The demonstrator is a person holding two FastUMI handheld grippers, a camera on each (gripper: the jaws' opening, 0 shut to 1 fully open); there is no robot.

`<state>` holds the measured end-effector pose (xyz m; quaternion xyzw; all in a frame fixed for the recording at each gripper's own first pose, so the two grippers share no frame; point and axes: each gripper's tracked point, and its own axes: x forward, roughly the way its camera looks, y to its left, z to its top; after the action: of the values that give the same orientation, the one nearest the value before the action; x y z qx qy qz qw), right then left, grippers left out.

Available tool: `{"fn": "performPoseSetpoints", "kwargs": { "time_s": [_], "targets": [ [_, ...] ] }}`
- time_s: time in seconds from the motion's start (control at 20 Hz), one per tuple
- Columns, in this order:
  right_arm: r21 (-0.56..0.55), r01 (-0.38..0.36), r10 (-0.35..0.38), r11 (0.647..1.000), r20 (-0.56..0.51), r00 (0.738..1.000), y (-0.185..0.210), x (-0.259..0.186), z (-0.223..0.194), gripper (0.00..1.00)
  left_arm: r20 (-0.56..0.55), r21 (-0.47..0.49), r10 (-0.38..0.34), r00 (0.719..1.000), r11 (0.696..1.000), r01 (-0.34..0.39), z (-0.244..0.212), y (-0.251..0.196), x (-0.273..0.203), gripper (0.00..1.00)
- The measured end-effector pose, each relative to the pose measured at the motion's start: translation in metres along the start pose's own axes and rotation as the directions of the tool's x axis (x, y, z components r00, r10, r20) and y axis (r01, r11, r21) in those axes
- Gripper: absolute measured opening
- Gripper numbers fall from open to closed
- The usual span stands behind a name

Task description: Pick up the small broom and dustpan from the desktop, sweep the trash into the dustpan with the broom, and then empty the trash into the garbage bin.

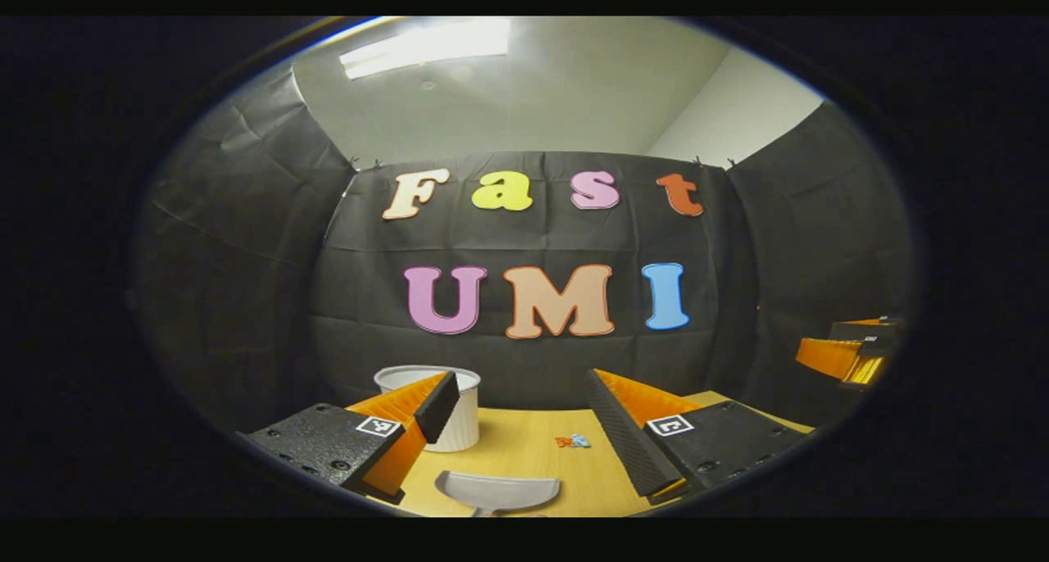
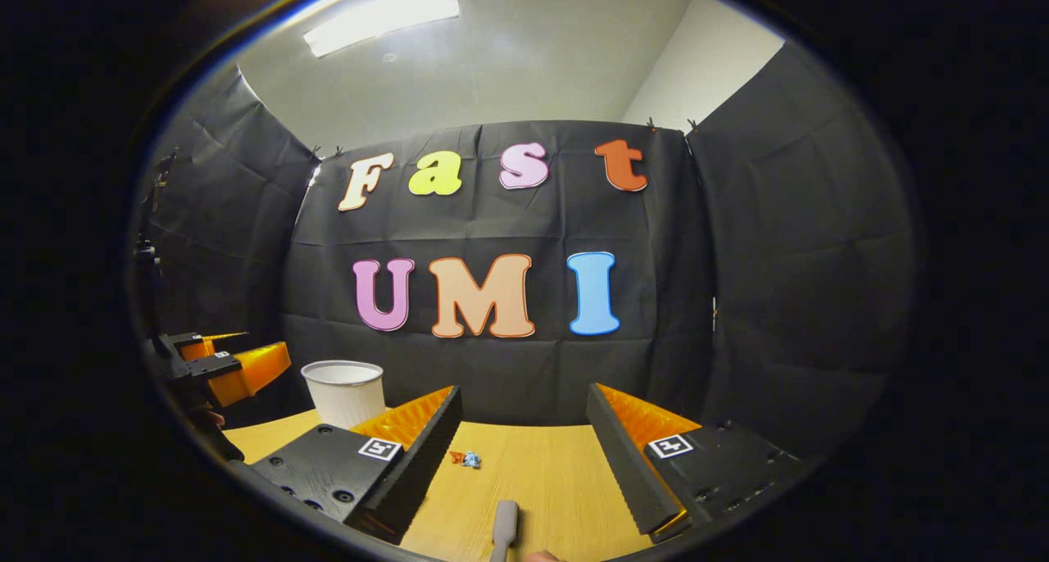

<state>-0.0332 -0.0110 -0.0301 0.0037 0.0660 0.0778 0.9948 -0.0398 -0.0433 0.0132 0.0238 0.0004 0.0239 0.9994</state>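
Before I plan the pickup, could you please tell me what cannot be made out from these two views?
- Dustpan: left gripper view; its handle is cut off by the bottom edge.
- Broom: right gripper view; just a handle end, the rest cut off below.
- Trash: too small to identify.
- Garbage bin: its base hides behind the right gripper's finger; its inside is out of sight.

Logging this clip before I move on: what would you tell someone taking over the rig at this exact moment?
Left gripper: open, holding nothing, above the pale grey plastic dustpan on the light wooden desktop.
Right gripper: open, holding nothing, over the grey broom handle.
Small red and blue trash scraps lie mid-desk; white ribbed garbage bin stands at the back left.
Nothing done yet. Left: grasp both tools, sweep, empty.
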Motion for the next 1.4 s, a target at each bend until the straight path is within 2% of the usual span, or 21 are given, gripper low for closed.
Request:
{"fn": "performPoseSetpoints", "kwargs": {
  "time_s": [0.1, 0.35, 0.5, 0.65, 0.7, 0.75, 0.8, 0.85, 0.9, 1.05, 1.2, 1.3, 1.4],
  "targets": [
    [0.010, -0.010, 0.010, 1.000, -0.034, 0.999, -0.002, 0.006, -0.014, 0.93, -0.023, 0.009, 0.000, 1.000, 1.000, 0.000, -0.008, 0.000, 0.000, 0.92],
    [-0.001, 0.002, -0.002, 1.000, -0.158, 0.987, 0.005, 0.023, -0.068, 0.93, -0.199, -0.015, -0.023, 0.980, 1.000, 0.021, -0.075, 0.011, 0.009, 0.92],
    [0.006, -0.019, 0.020, 1.000, -0.268, 0.963, 0.022, 0.028, -0.115, 0.93, -0.352, -0.038, -0.064, 0.934, 0.998, 0.054, -0.131, 0.013, 0.006, 0.92],
    [-0.022, -0.037, 0.025, 0.999, -0.410, 0.912, 0.027, 0.032, -0.170, 0.93, -0.510, -0.033, -0.053, 0.859, 0.999, 0.042, -0.196, 0.025, -0.006, 0.93],
    [-0.035, -0.043, 0.022, 0.998, -0.470, 0.882, 0.028, 0.032, -0.194, 0.93, -0.579, -0.034, -0.053, 0.813, 0.999, 0.042, -0.222, 0.026, -0.016, 0.93],
    [-0.022, -0.059, 0.037, 0.998, -0.542, 0.840, 0.032, 0.029, -0.226, 0.93, -0.655, -0.036, -0.055, 0.754, 0.998, 0.042, -0.252, 0.026, -0.026, 0.93],
    [-0.016, -0.062, 0.041, 0.998, -0.576, 0.816, 0.033, 0.026, -0.241, 0.93, -0.697, -0.033, -0.052, 0.715, 0.999, 0.040, -0.270, 0.026, -0.033, 0.93],
    [-0.017, -0.065, 0.041, 0.998, -0.615, 0.787, 0.032, 0.022, -0.258, 0.93, -0.745, -0.035, -0.055, 0.665, 0.998, 0.043, -0.289, 0.027, -0.043, 0.93],
    [-0.028, -0.068, 0.034, 0.997, -0.647, 0.762, 0.032, 0.021, -0.273, 0.93, -0.772, -0.036, -0.052, 0.634, 0.999, 0.038, -0.299, 0.028, -0.047, 0.94],
    [-0.056, -0.082, 0.013, 0.995, -0.742, 0.670, 0.028, 0.016, -0.316, 0.92, -0.831, -0.029, -0.042, 0.555, 0.999, 0.033, -0.323, 0.033, -0.065, 0.94],
    [-0.067, -0.098, 0.002, 0.993, -0.818, 0.575, 0.026, 0.010, -0.356, 0.94, -0.866, -0.021, -0.041, 0.499, 0.999, 0.045, -0.342, 0.035, -0.078, 0.94],
    [-0.061, -0.098, -0.001, 0.993, -0.851, 0.524, 0.027, 0.005, -0.368, 0.93, -0.886, -0.020, -0.041, 0.461, 0.999, 0.051, -0.356, 0.036, -0.084, 0.94],
    [-0.072, -0.095, -0.017, 0.993, -0.875, 0.484, 0.024, 0.005, -0.380, 0.93, -0.904, -0.028, -0.048, 0.424, 0.998, 0.054, -0.368, 0.036, -0.091, 0.96]
  ]
}}
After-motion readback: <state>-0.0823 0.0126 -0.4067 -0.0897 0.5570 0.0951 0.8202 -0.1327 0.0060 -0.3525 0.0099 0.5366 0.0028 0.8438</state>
